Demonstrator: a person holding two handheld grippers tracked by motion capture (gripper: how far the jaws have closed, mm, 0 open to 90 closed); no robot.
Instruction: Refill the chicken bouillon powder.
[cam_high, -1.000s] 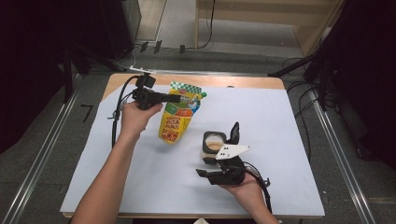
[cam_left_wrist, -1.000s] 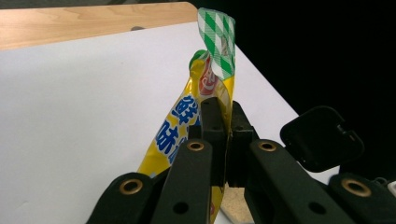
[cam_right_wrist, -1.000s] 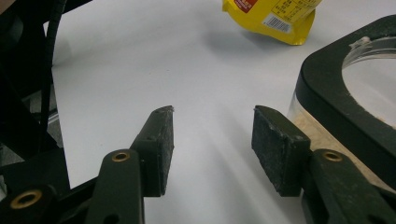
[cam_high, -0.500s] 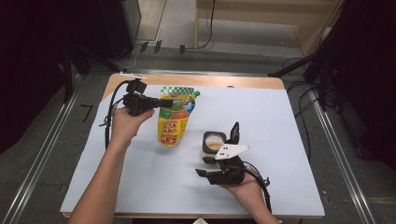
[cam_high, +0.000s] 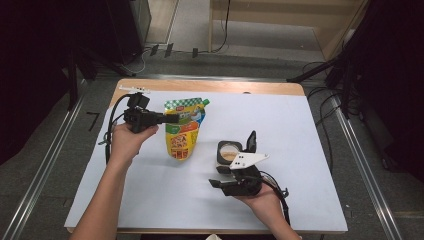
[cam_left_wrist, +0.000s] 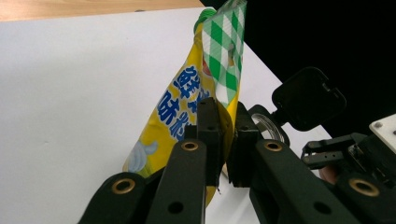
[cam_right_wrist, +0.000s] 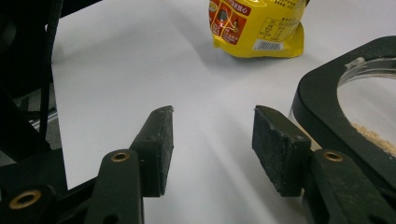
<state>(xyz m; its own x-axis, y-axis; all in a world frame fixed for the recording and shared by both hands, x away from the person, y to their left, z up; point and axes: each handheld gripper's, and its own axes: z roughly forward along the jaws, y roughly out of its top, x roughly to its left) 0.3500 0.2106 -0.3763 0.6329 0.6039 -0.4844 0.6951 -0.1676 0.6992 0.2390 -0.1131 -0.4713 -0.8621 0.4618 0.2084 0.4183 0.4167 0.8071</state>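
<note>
Pads of the left gripper (cam_left_wrist: 223, 140) are clenched on the yellow seasoning pouch (cam_high: 183, 131), pinching its side edge below the green-checked top. That pouch sits left of centre in the high view, long axis running up the frame, spout cap toward the far wooden table edge (cam_high: 210, 86). Lower right, the right gripper (cam_right_wrist: 212, 140) stands released beside the open jar (cam_high: 229, 151); bare white sheet (cam_high: 280, 120) lies around both.
</note>
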